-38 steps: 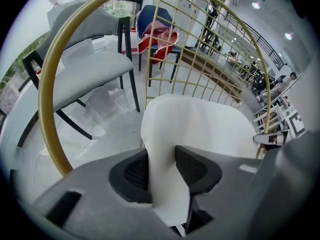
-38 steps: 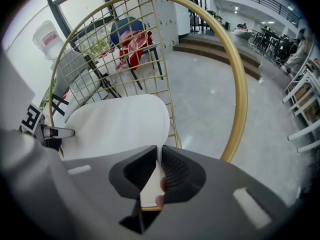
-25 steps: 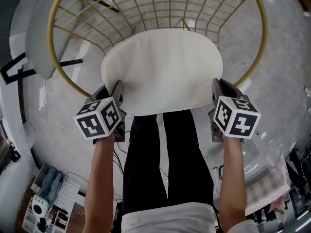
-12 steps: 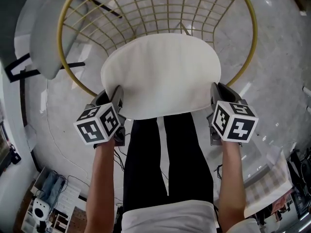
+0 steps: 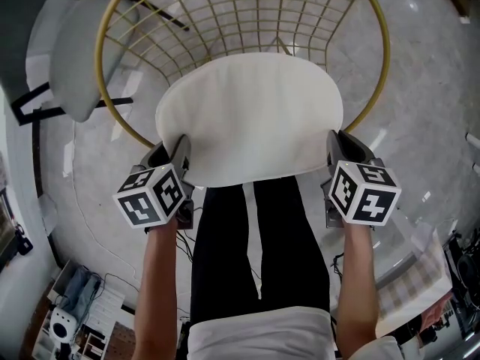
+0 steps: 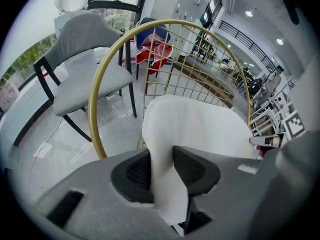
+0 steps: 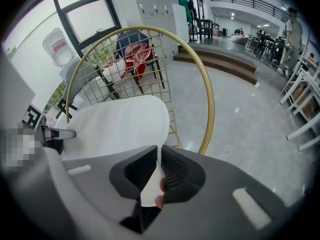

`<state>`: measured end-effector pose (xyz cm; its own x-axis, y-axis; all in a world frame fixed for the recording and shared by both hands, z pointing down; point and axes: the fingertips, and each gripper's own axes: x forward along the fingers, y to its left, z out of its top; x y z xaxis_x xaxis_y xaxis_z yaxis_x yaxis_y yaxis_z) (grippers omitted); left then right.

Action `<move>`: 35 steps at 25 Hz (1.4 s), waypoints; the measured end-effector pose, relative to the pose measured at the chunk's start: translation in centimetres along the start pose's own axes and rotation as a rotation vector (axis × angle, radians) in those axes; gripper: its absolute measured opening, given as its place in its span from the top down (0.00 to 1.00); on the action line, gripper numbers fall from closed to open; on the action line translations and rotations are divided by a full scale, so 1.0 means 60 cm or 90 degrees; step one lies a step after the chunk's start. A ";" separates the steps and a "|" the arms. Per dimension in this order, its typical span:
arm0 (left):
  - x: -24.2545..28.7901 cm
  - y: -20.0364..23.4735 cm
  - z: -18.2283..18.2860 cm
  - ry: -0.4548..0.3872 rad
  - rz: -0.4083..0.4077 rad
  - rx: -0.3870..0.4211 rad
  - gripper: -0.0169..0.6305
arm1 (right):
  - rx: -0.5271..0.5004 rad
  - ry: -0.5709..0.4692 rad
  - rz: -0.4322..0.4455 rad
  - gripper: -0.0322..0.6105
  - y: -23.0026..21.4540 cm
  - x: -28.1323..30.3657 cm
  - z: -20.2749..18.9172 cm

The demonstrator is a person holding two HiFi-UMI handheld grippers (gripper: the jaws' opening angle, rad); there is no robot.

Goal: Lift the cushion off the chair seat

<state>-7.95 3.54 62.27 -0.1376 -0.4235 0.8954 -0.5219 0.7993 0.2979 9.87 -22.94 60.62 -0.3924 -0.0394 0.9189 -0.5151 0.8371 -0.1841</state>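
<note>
A cream oval cushion (image 5: 251, 115) hangs level between my two grippers, above the gold wire chair (image 5: 247, 21). My left gripper (image 5: 178, 156) is shut on the cushion's near left edge (image 6: 162, 179), which is folded thick between the pads. My right gripper (image 5: 330, 150) is shut on the thin near right edge (image 7: 152, 186). In the left gripper view the cushion (image 6: 200, 134) stands in front of the gold hoop (image 6: 102, 89). In the right gripper view the cushion (image 7: 117, 124) sits below the hoop (image 7: 207, 94).
A grey chair with black legs (image 5: 67, 58) stands left of the gold chair, also in the left gripper view (image 6: 80, 74). The person's dark-trousered legs (image 5: 255, 246) are under the cushion's near edge. Clutter and cables lie on the floor at lower left (image 5: 75, 298).
Both grippers have risen a little with the cushion, which now sits higher over the chair's wire seat. The grips are unchanged.
</note>
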 end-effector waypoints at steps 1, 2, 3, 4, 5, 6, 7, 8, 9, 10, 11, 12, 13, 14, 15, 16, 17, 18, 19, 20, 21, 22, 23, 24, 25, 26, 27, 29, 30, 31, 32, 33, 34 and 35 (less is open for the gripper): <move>-0.002 -0.001 0.000 -0.001 -0.001 -0.001 0.78 | 0.000 -0.001 0.000 0.89 0.000 -0.003 0.001; -0.003 -0.003 0.001 -0.002 -0.002 -0.001 0.79 | 0.000 -0.002 -0.001 0.89 -0.001 -0.005 0.003; -0.004 -0.005 0.002 -0.003 -0.003 -0.001 0.78 | 0.000 -0.004 -0.001 0.90 -0.002 -0.007 0.005; -0.004 -0.007 0.003 -0.003 -0.004 -0.001 0.78 | 0.000 -0.005 -0.002 0.90 -0.002 -0.009 0.006; -0.005 -0.008 0.004 -0.003 -0.005 -0.002 0.79 | 0.000 -0.005 -0.003 0.90 -0.003 -0.011 0.008; -0.007 -0.009 0.005 -0.003 -0.006 -0.002 0.79 | 0.000 -0.006 -0.004 0.90 -0.003 -0.014 0.009; -0.009 -0.009 0.006 -0.003 -0.006 -0.003 0.78 | 0.000 -0.007 -0.004 0.90 -0.002 -0.016 0.011; -0.012 -0.010 0.008 -0.004 -0.006 -0.005 0.79 | 0.000 -0.008 -0.004 0.90 -0.001 -0.019 0.013; -0.015 -0.012 0.009 -0.004 -0.005 -0.007 0.78 | 0.000 -0.009 -0.004 0.90 -0.001 -0.021 0.016; -0.018 -0.015 0.010 -0.004 -0.005 -0.009 0.79 | -0.001 -0.010 -0.005 0.90 -0.001 -0.023 0.018; -0.021 -0.018 0.008 -0.003 -0.006 -0.009 0.79 | -0.002 -0.010 -0.006 0.90 -0.002 -0.024 0.019; -0.022 -0.020 0.006 -0.002 -0.006 -0.010 0.79 | -0.002 -0.009 -0.007 0.90 -0.003 -0.025 0.020; -0.022 -0.020 0.003 -0.002 -0.007 -0.012 0.79 | -0.002 -0.009 -0.008 0.90 -0.005 -0.024 0.020; -0.020 -0.020 0.000 -0.002 -0.008 -0.015 0.79 | -0.003 -0.009 -0.008 0.90 -0.006 -0.023 0.021; -0.019 -0.020 -0.002 -0.002 -0.008 -0.018 0.79 | -0.004 -0.010 -0.008 0.90 -0.007 -0.023 0.022; -0.020 -0.021 -0.003 -0.003 -0.008 -0.021 0.79 | -0.006 -0.012 -0.007 0.90 -0.007 -0.025 0.023; -0.023 -0.022 -0.003 -0.004 -0.008 -0.022 0.79 | -0.008 -0.013 -0.006 0.90 -0.007 -0.029 0.025; -0.028 -0.024 -0.002 -0.005 -0.007 -0.021 0.79 | -0.009 -0.015 -0.004 0.90 -0.005 -0.034 0.026; -0.032 -0.024 0.001 -0.006 -0.006 -0.019 0.79 | -0.010 -0.016 -0.003 0.90 -0.003 -0.038 0.027; -0.036 -0.025 0.004 -0.007 -0.006 -0.017 0.79 | -0.011 -0.016 -0.003 0.90 -0.001 -0.042 0.028; -0.040 -0.024 0.008 -0.008 -0.006 -0.015 0.79 | -0.011 -0.016 -0.002 0.90 0.001 -0.045 0.029; -0.042 -0.024 0.012 -0.009 -0.005 -0.013 0.79 | -0.011 -0.016 -0.001 0.90 0.003 -0.047 0.030; -0.045 -0.024 0.015 -0.010 -0.004 -0.011 0.79 | -0.010 -0.016 0.000 0.90 0.004 -0.048 0.030; -0.049 -0.025 0.016 -0.011 -0.003 -0.009 0.79 | -0.009 -0.016 0.001 0.90 0.005 -0.050 0.028; -0.053 -0.026 0.016 -0.012 -0.002 -0.007 0.79 | -0.008 -0.015 0.003 0.90 0.005 -0.053 0.026; -0.057 -0.029 0.015 -0.012 -0.001 -0.006 0.79 | -0.007 -0.016 0.004 0.90 0.004 -0.057 0.024; -0.062 -0.031 0.013 -0.013 -0.001 -0.006 0.79 | -0.006 -0.016 0.005 0.90 0.004 -0.061 0.023; -0.072 -0.033 0.013 -0.013 0.000 -0.007 0.79 | -0.006 -0.017 0.007 0.90 0.007 -0.070 0.026; -0.077 -0.032 0.015 -0.013 -0.001 -0.008 0.79 | -0.008 -0.018 0.007 0.90 0.010 -0.073 0.029; -0.080 -0.031 0.017 -0.014 -0.001 -0.010 0.79 | -0.010 -0.019 0.007 0.90 0.013 -0.076 0.033; -0.084 -0.031 0.019 -0.016 -0.002 -0.013 0.79 | -0.013 -0.020 0.007 0.90 0.015 -0.080 0.037; -0.087 -0.032 0.020 -0.017 -0.002 -0.014 0.79 | -0.015 -0.021 0.007 0.90 0.016 -0.083 0.040; -0.090 -0.034 0.021 -0.018 -0.003 -0.015 0.79 | -0.016 -0.023 0.008 0.90 0.016 -0.087 0.042; -0.093 -0.036 0.022 -0.019 -0.003 -0.014 0.79 | -0.015 -0.024 0.008 0.90 0.016 -0.091 0.043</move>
<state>-7.15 3.64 56.20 -0.1605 -0.4394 0.8839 -0.5035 0.8066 0.3095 9.59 -23.32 54.53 -0.4275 -0.0491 0.9027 -0.4923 0.8501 -0.1870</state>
